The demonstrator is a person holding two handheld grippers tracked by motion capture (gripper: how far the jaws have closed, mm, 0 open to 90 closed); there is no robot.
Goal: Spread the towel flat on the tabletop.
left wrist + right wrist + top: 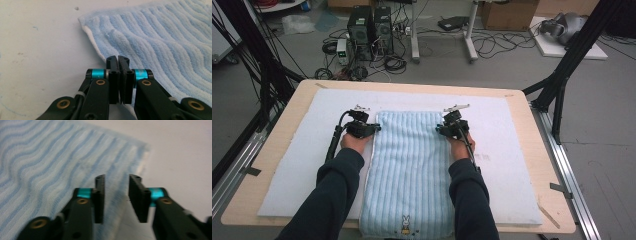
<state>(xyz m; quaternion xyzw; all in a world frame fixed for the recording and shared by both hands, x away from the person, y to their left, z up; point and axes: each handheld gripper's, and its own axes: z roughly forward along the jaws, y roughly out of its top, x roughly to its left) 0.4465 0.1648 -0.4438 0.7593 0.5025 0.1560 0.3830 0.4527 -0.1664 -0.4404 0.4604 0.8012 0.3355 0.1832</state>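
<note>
Blue striped towel [404, 170] lies flat on a white pad [297, 165] over the counter [557, 210], its far corners just beside each claw. Left claw [118, 58], jaws together at the towel's side hem, seems to pinch no cloth; right claw [116, 178] straddles its hem, jaws apart. To lift evenly, both shd bite hem w/ equal depth. Forearms run parallel, hands low.

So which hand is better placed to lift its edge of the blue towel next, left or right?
Left, probably. The left tool sits shut at the blue towel's edge, though whether it pinches cloth is unclear. The right tool stands open with the towel's edge between its jaws, so it must close first.
</note>
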